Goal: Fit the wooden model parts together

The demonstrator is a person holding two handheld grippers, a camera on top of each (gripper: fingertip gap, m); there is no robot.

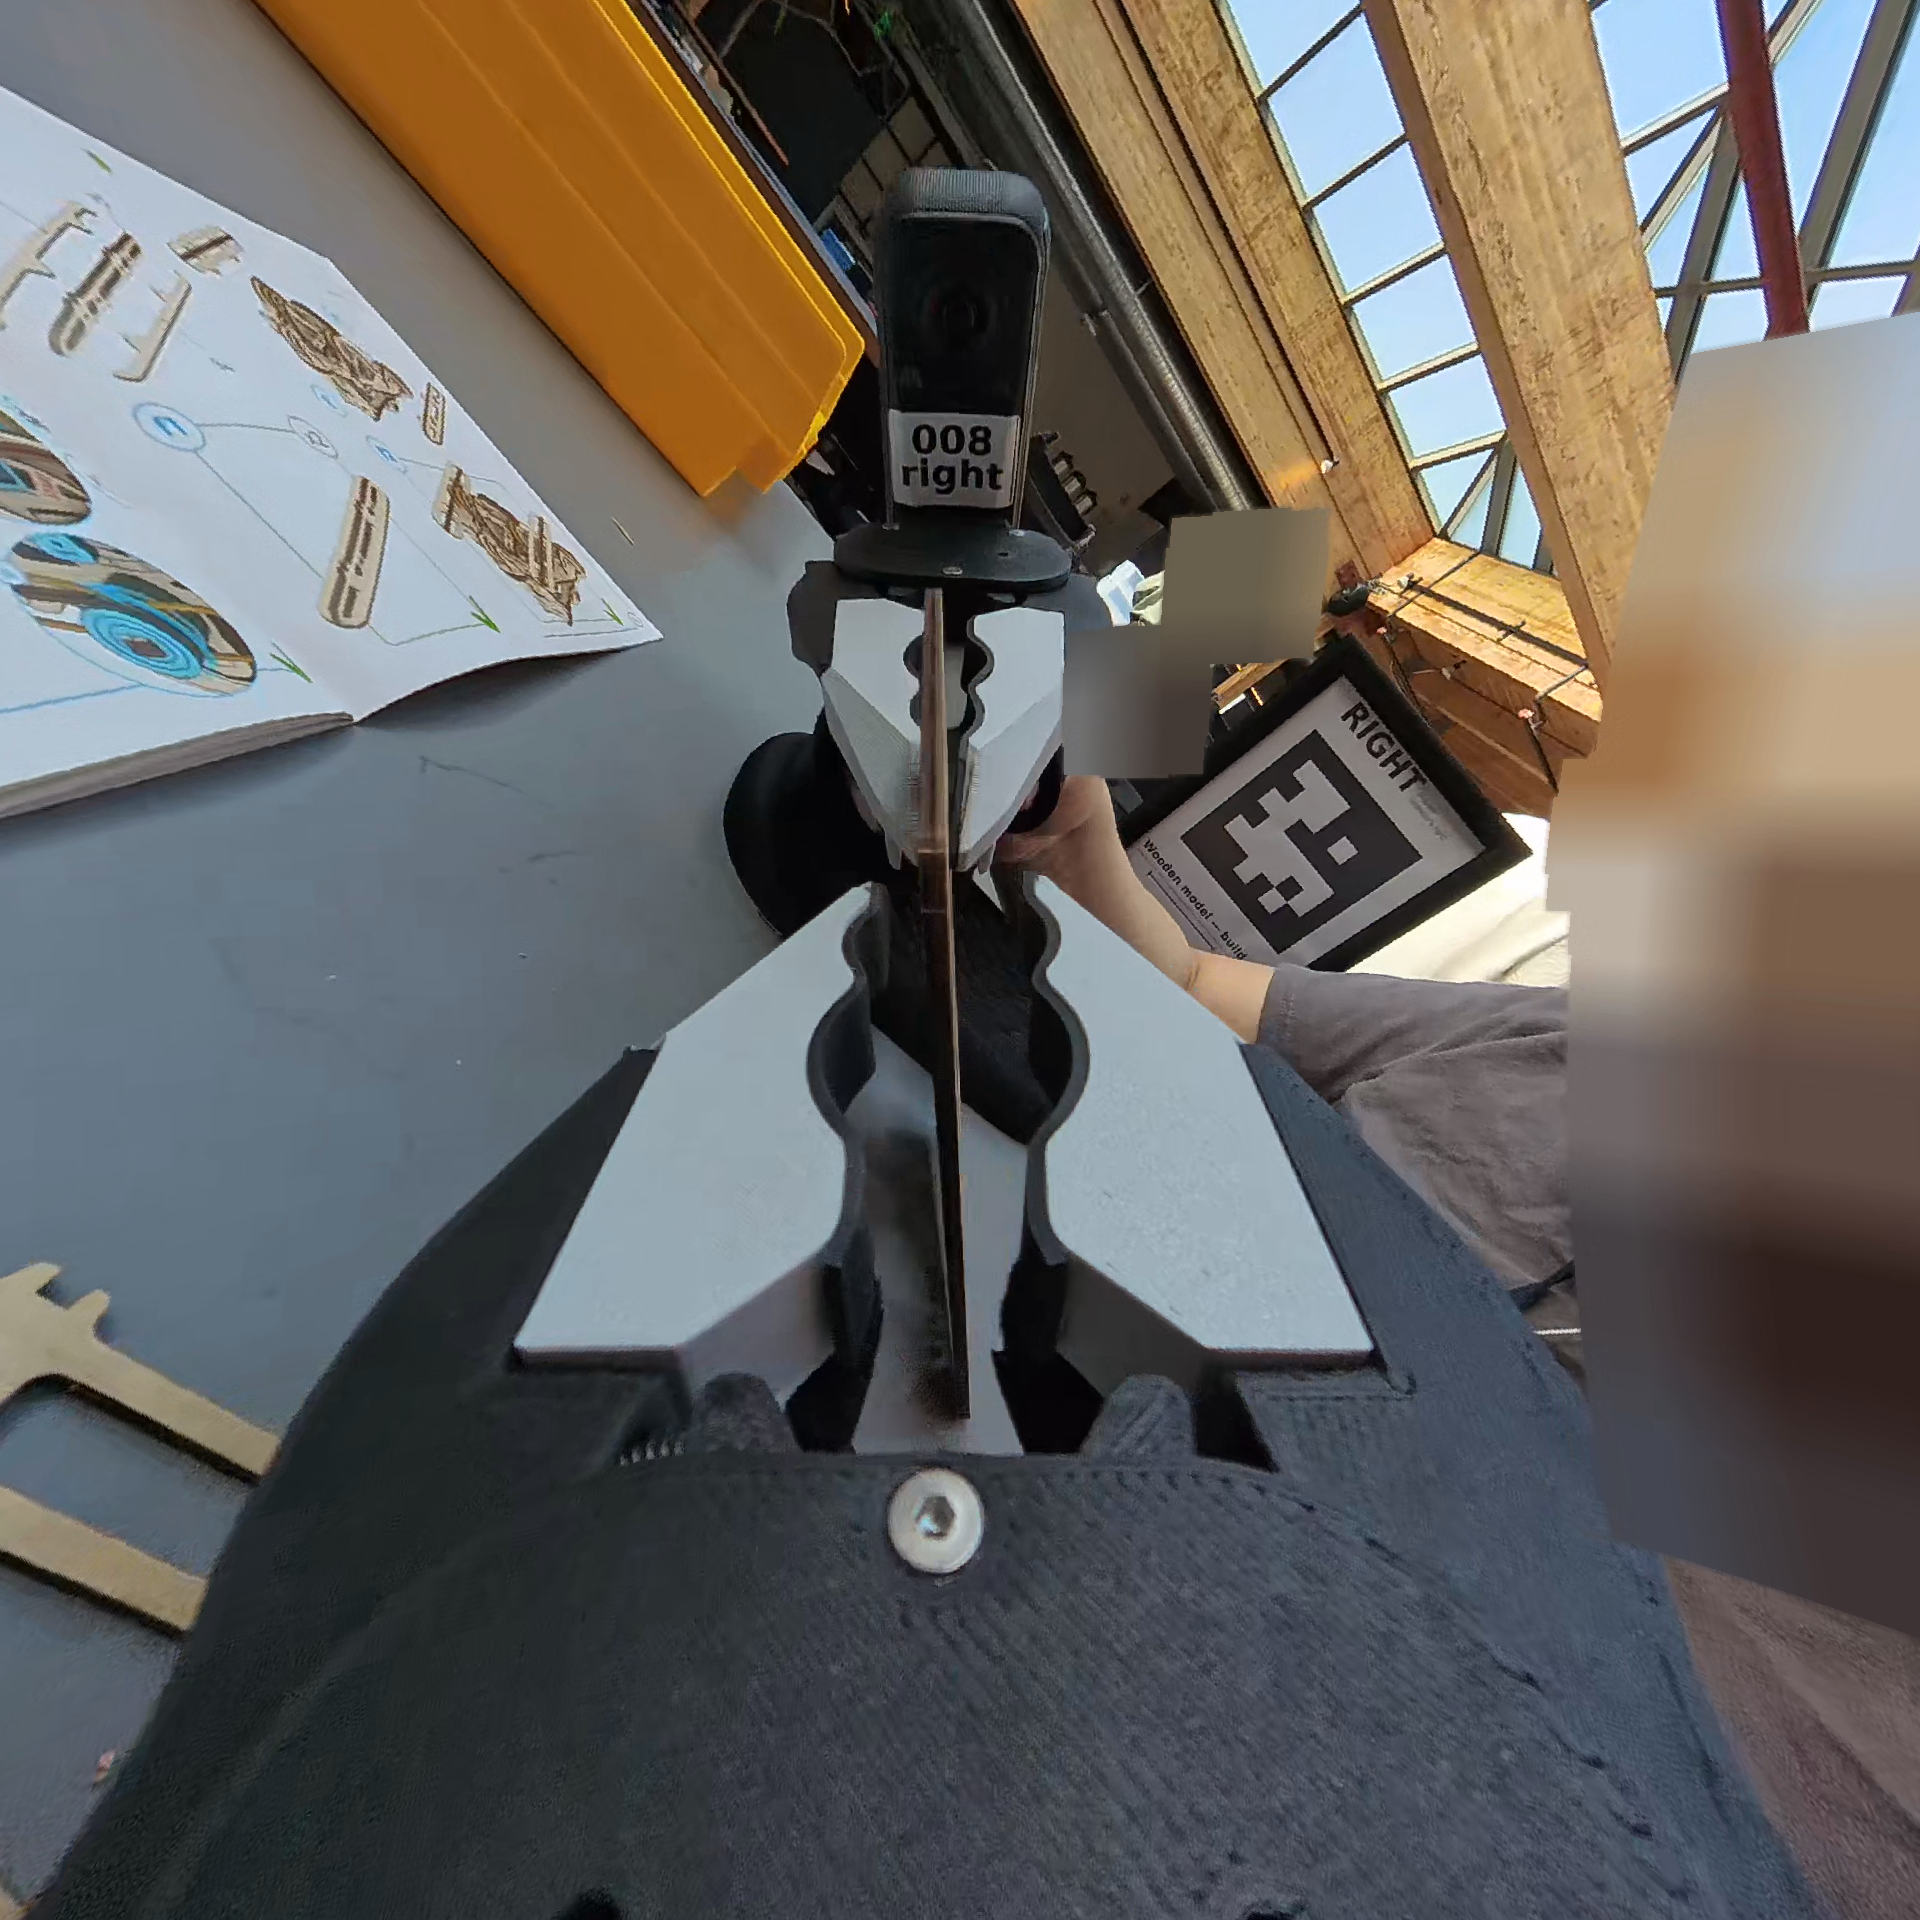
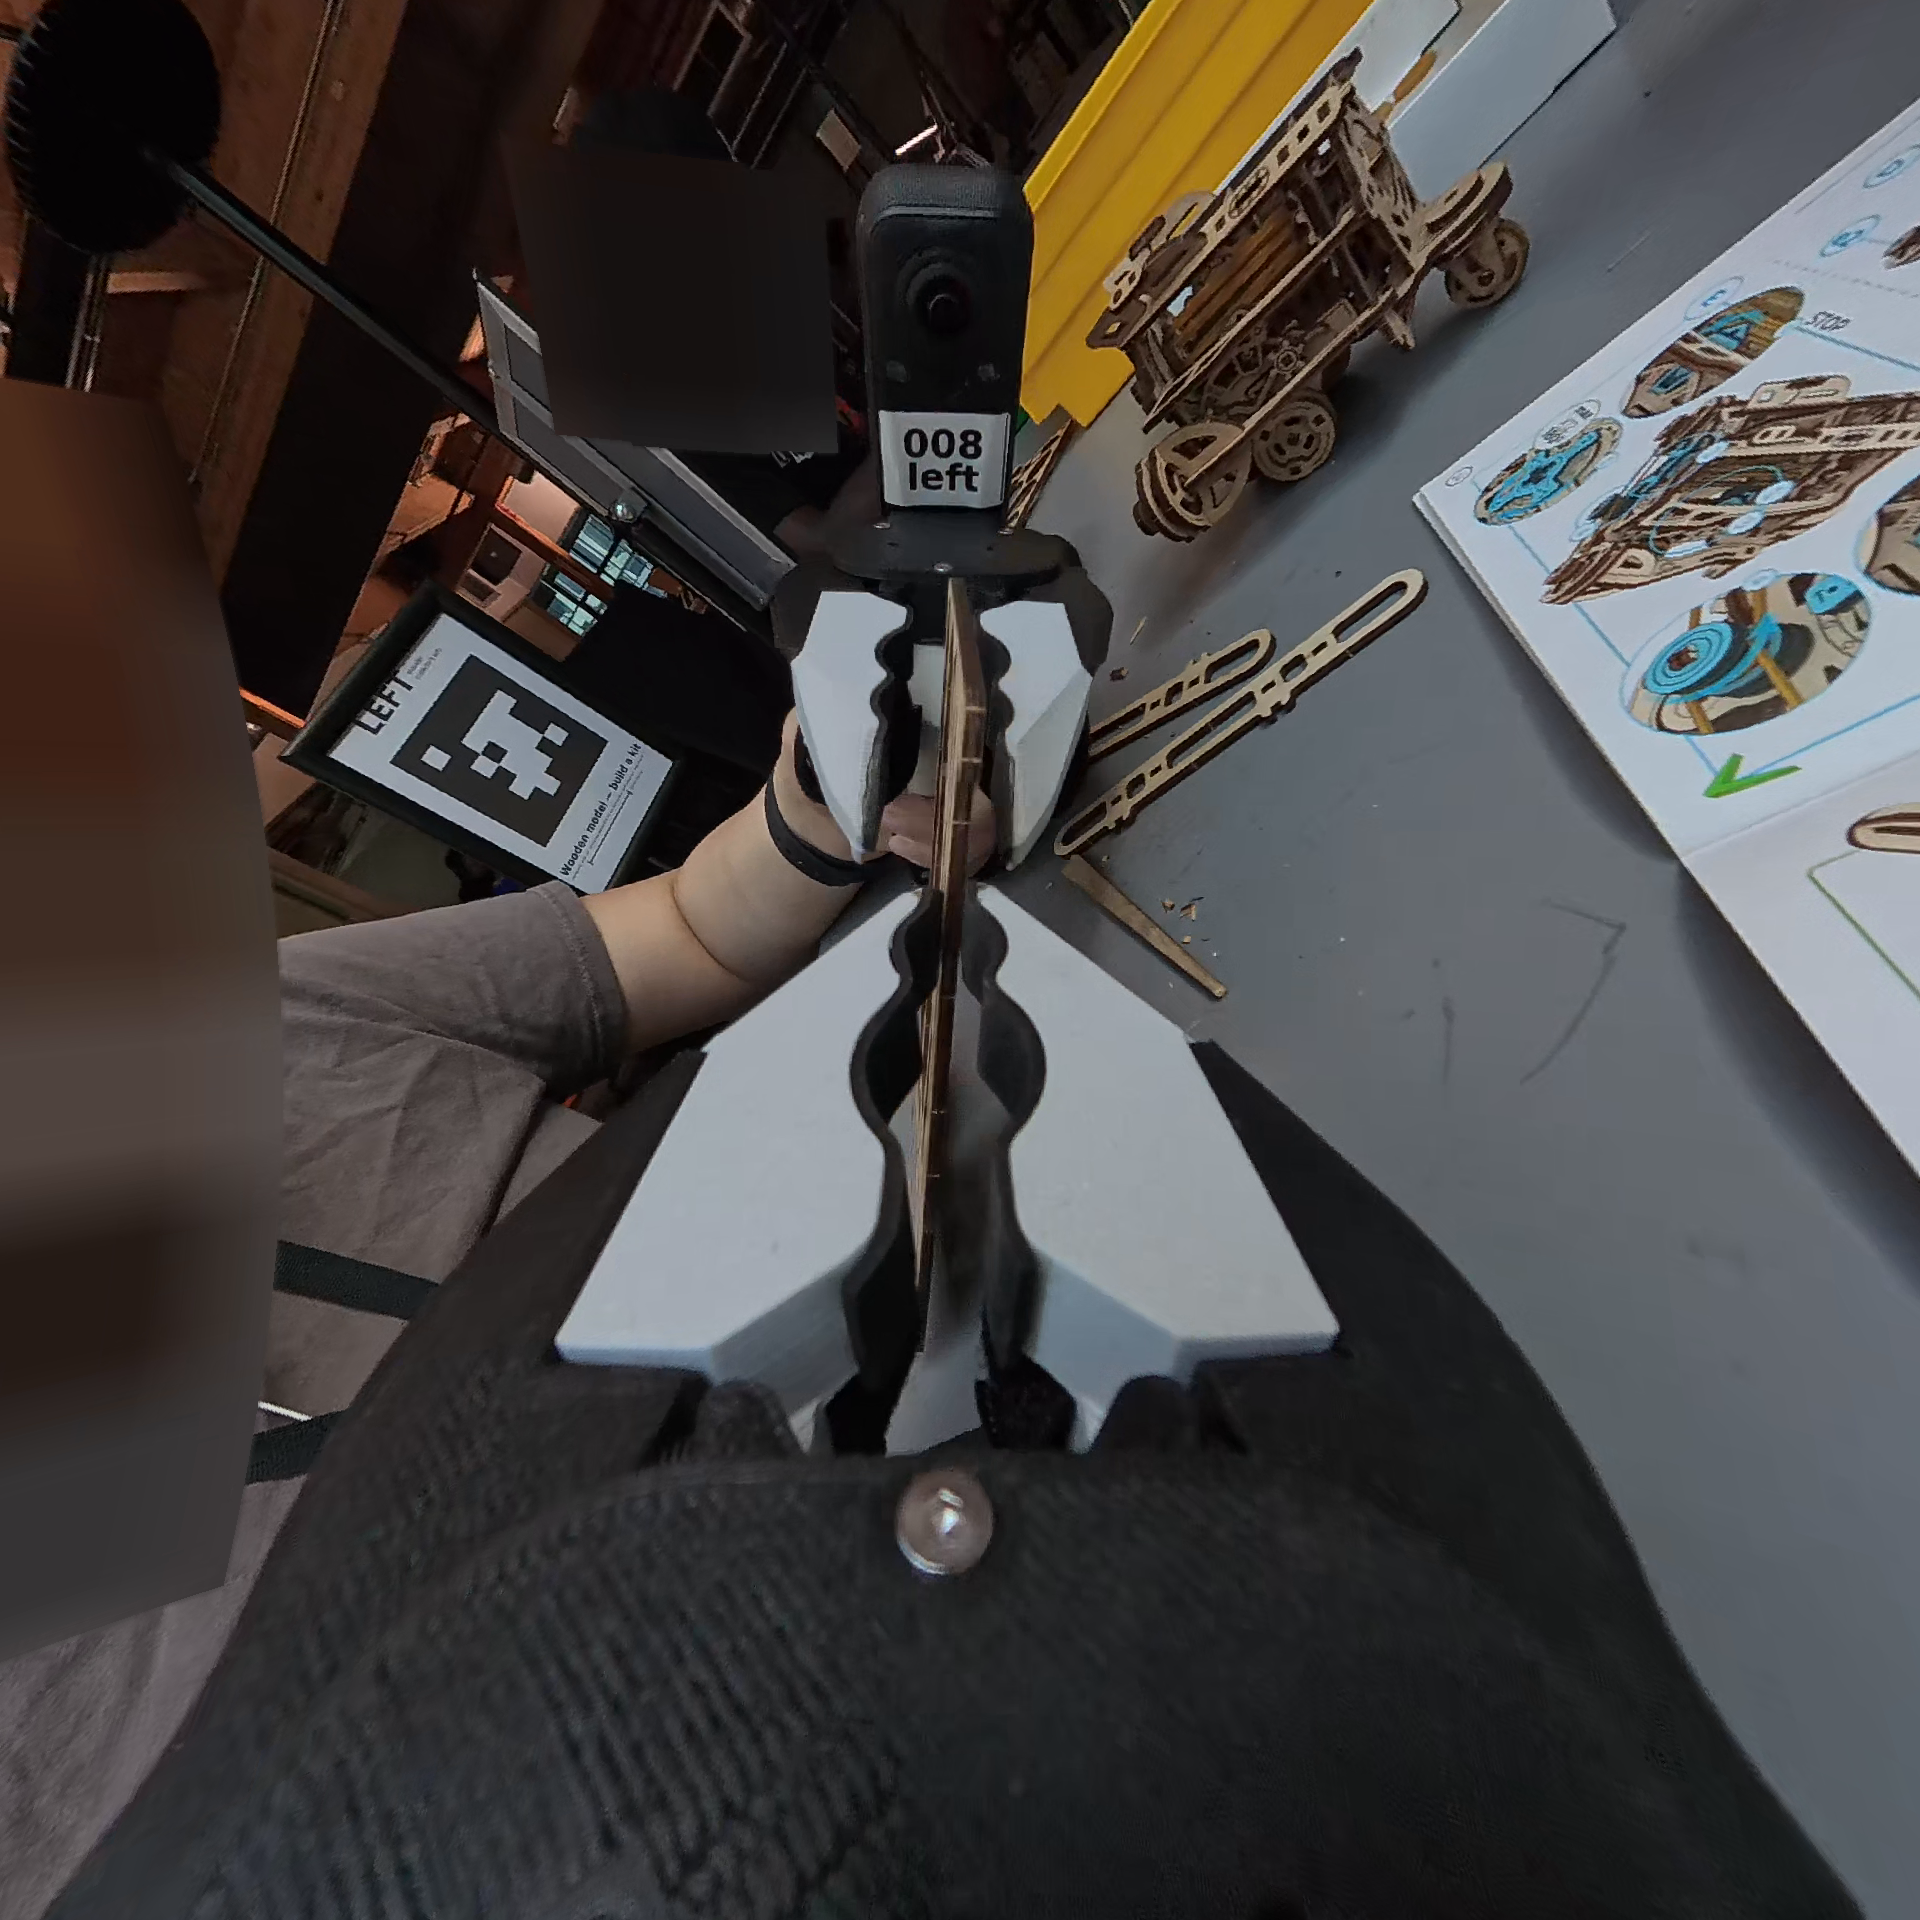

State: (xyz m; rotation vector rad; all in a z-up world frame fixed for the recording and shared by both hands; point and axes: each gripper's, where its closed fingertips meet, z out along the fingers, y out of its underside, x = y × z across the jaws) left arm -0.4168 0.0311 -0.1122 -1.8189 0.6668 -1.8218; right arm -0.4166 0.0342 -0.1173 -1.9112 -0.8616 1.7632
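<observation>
the wooden sheet (image 1: 940, 935) hangs edge-on above the counter (image 1: 416, 987), pinched by both left gripper (image 1: 951, 904) and right gripper (image 2: 945, 904), fingers narrow. likely freeing a part; next needs a gentle flex.

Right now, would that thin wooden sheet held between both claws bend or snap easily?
Probably stiff: the wooden sheet spans both claws edge-on without sagging. Likely light, being so thin. Its laser-cut seams suggest it could crack if twisted.

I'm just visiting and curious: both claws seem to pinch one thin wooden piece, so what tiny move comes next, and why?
Probably one gripper lets go. The left gripper and right gripper meet nose to nose, both shut on the same wooden sheet, so neither can fit it anywhere yet.
</observation>
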